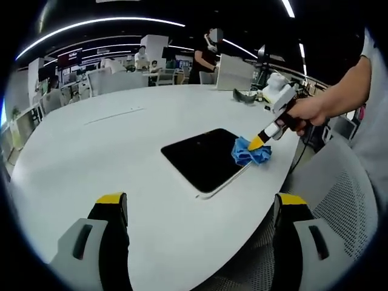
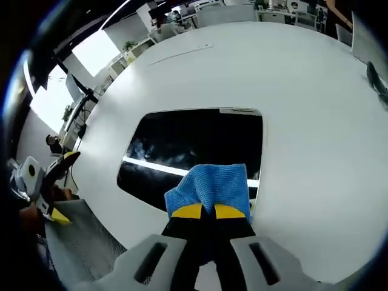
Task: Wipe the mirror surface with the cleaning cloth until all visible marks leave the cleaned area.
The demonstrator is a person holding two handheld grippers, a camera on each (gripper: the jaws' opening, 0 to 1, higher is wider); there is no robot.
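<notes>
Your right tongs [image 2: 202, 211] are pinched closed on the blue cleaning cloth [image 2: 209, 185], pressing it onto the near edge of the dark mirror [image 2: 182, 145], which lies flat on the white counter [image 2: 303, 91]. Pale smudges show on the glass left of the cloth. Your left tongs [image 1: 200, 200] hang wide apart and empty above the counter, short of the mirror.

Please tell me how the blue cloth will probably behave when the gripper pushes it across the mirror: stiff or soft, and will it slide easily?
The blue cloth looks soft and floppy: it bunches into folds where the right gripper pinches it. It probably weighs very little, so it will follow the gripper. The mirror is flat and glossy, so the cloth should slide easily, though loose edges may fold under.
</notes>
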